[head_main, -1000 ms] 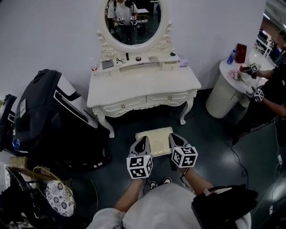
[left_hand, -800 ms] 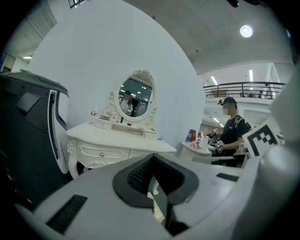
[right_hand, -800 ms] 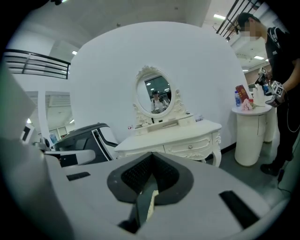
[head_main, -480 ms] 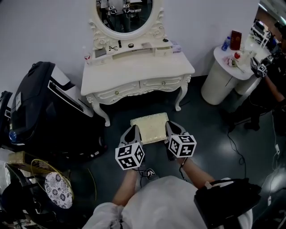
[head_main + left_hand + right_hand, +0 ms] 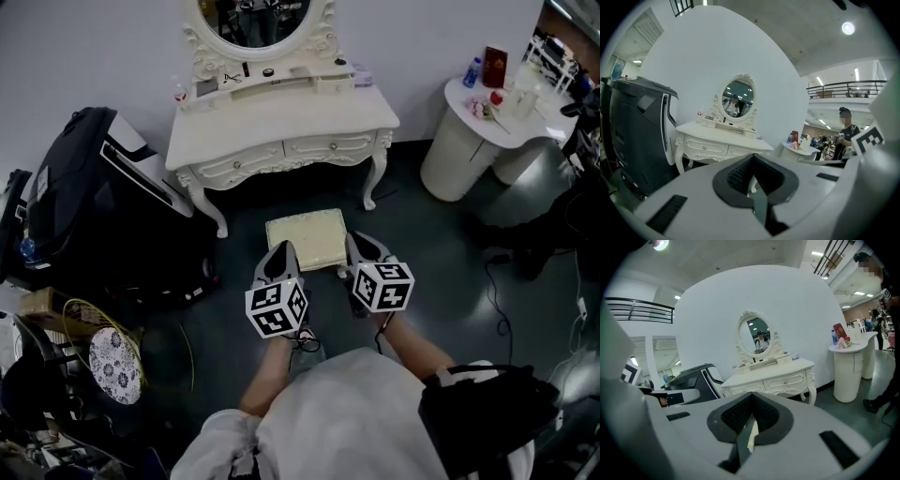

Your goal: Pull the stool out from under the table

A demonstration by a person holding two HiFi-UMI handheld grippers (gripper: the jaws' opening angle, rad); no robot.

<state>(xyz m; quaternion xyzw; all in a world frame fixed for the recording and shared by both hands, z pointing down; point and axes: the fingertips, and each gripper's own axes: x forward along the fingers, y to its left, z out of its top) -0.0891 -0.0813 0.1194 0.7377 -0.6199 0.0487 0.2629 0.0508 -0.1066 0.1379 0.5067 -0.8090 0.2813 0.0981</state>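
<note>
On the dark floor (image 5: 441,253) before the white desk (image 5: 281,122), the cream-topped stool (image 5: 307,239) stands in the open. Its far edge is about level with the desk's front feet. None of its top lies beneath the desktop in the head view.

Left claw (image 5: 281,255) is at the stool's near left corner and right claw (image 5: 360,246) at its near right corner, one on each side of the seat. Both marker cubes are drawn in close to the person's body.

Left gripper view: jaws closed, with a pale sliver caught in the seam between the pads. Right gripper view: the same, with a cream strip nipped between the closed pads. I read both as a pinch on the stool's edge. The contact itself is too small to confirm from the head view.

A bulky black unit (image 5: 103,216) sits left of the desk and a round white stand (image 5: 478,131) sits right of it, both well apart from the stool.

Progress, as judged: the pull looks largely done, since the stool is clear of the desk. What may remain is a little more clearance, setting it square, then letting go with both claws.
</note>
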